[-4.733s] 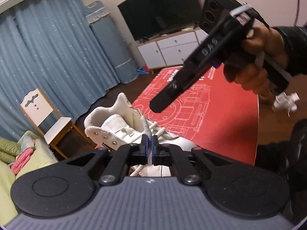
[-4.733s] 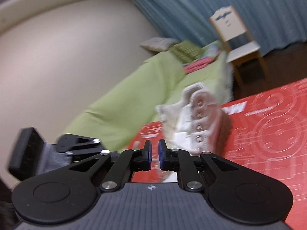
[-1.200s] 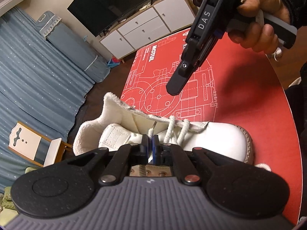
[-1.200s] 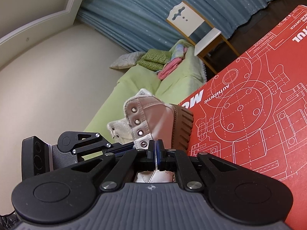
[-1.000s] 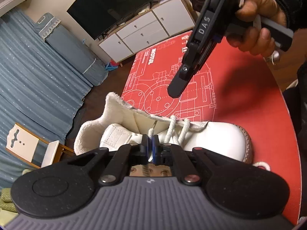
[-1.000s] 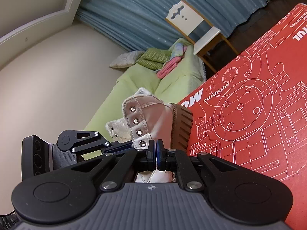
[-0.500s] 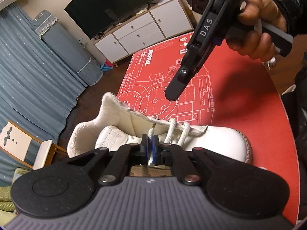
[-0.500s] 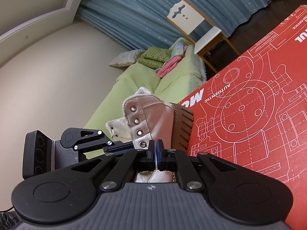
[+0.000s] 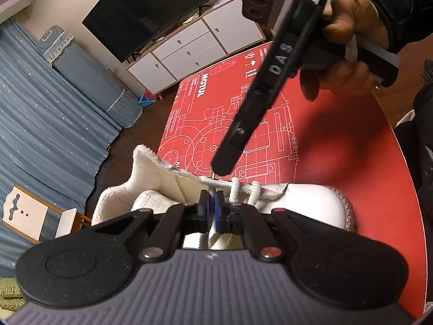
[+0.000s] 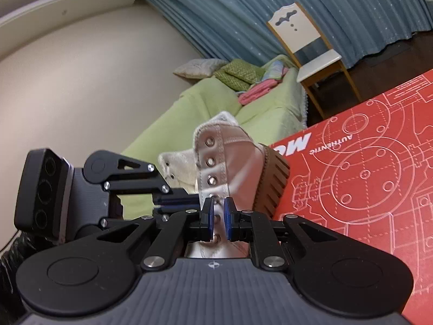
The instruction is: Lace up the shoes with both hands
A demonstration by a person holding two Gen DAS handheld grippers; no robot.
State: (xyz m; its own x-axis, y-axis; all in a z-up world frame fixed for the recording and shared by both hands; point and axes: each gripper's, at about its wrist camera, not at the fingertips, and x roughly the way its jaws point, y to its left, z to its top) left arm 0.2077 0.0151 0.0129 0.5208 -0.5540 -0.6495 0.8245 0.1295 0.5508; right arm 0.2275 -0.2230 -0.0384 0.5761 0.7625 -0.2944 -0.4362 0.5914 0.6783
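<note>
My left gripper (image 9: 212,211): blue pads pressed together on the white shoelace (image 9: 213,234), which runs between them and down behind the fingers; further lace crossings show just right of the tips. My right gripper (image 10: 217,220): jaws opening, blue pads apart with a clear gap, nothing pinched; the eyelet row (image 10: 211,181) of the boot stands in line with the gap, directly behind it. In the left wrist view the right gripper comes down from the upper right, its black finger tip just above the far edge of the boot's opening, my right hand (image 9: 343,51) in a dark sleeve wrapped round the handle. Boot (image 9: 305,205): white, high-topped, fleece-lined collar and tongue, brown ribbed sole, lying on its side across the red sheet, toe toward the right in the left wrist view. Red sheet (image 9: 338,135): printed with white technical line drawings and lettering, covering the round tabletop under the boot. Beyond, left wrist view: white drawer cabinet (image 9: 194,51) against the wall, dark television (image 9: 146,13) above it, blue curtains (image 9: 40,122) to the left. Right wrist view: wooden chair (image 10: 311,46) with white back and seat, green-covered sofa (image 10: 216,105) carrying cushions and a pink cloth, cream wall, blue curtains behind the chair.
</note>
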